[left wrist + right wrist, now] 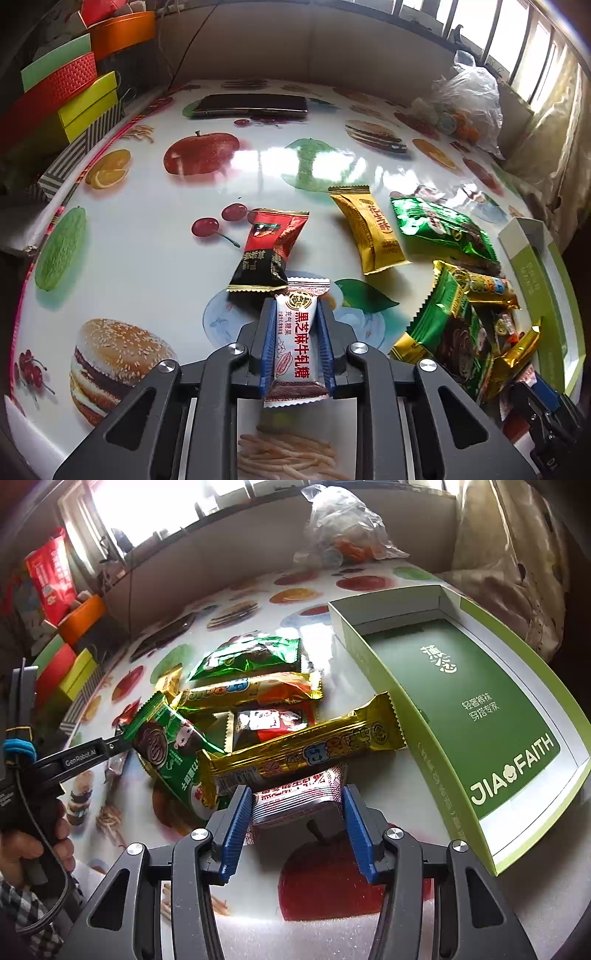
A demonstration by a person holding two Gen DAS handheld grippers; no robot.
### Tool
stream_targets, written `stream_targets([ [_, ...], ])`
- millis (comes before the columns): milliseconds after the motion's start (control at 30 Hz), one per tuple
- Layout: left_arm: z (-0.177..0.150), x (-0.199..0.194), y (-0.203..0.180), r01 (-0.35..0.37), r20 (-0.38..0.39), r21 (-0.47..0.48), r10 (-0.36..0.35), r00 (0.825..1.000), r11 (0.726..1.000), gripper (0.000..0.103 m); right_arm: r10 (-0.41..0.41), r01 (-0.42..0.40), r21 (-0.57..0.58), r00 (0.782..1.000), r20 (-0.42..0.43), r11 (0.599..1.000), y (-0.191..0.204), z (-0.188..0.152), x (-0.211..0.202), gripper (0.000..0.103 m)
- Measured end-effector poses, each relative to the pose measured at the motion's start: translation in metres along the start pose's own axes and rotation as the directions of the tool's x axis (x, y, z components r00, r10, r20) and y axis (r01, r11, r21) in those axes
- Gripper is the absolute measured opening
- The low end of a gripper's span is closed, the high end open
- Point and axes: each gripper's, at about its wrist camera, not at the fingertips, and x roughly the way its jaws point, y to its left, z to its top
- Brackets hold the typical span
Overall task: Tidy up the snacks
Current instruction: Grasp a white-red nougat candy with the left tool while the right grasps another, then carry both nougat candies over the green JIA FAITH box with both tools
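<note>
My left gripper (296, 306) is shut on a white nougat candy packet (296, 345) with red lettering, held just above the table next to a red-and-black packet (271, 248). A yellow packet (371, 233) and a green packet (441, 227) lie beyond. My right gripper (297, 797) is open, its blue pads either side of a white-and-red packet (299, 794) at the near edge of a snack pile: a long gold bar (314, 744), a green packet (168, 751), another gold packet (251, 692). The open green box (476, 705) stands right of the pile, empty.
The table (155, 229) has a glossy fruit-and-burger print. A phone (251, 105) lies at the back. Coloured boxes (74, 99) are stacked at the left edge. A plastic bag (467, 98) of small items sits at the back right. The left gripper body also shows in the right wrist view (85, 757).
</note>
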Motion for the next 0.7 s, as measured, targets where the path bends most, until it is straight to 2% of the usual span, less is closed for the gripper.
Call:
stream_targets([
  [367, -0.01, -0.021, 0.002, 0.021, 0.033, 0.013, -0.021, 0.999, 1.0, 0.022, 0.038, -0.038, -0.016, 0.999, 0.003, 0.999, -0.003, -0.005, -0.01, 0.049],
  [700, -0.019, -0.051, -0.012, 0.047, 0.073, 0.053, -0.051, 0.996, 0.997, 0.022, 0.045, -0.044, -0.042, 0.999, 0.028, 0.998, -0.001, -0.007, -0.023, 0.049],
])
